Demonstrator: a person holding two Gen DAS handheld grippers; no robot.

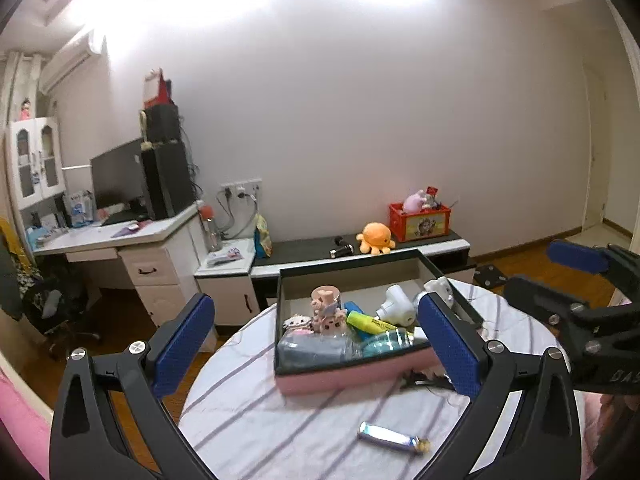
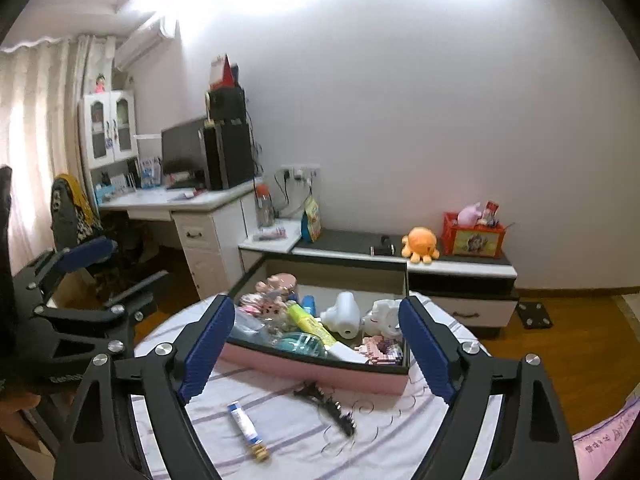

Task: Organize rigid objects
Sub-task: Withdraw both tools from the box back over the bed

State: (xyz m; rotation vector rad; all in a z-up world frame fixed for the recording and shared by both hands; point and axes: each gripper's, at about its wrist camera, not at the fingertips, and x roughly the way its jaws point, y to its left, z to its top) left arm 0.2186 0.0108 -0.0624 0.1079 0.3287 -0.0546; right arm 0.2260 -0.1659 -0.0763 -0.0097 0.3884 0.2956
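A: From the left wrist we see our left gripper (image 1: pixel 316 328) spread wide and empty. Beyond it the pink box (image 1: pixel 344 372) sits on the striped tablecloth (image 1: pixel 248 408), the small tube (image 1: pixel 394 438) in front.

B: From the right wrist, our right gripper (image 2: pixel 316 340) also stands agape, holding nothing. Here the tube (image 2: pixel 246 426) lies left of a dark hair clip (image 2: pixel 328 404), which the other view mostly hides.

A: Only ours shows the yellow highlighter's (image 1: pixel 370 323) label.
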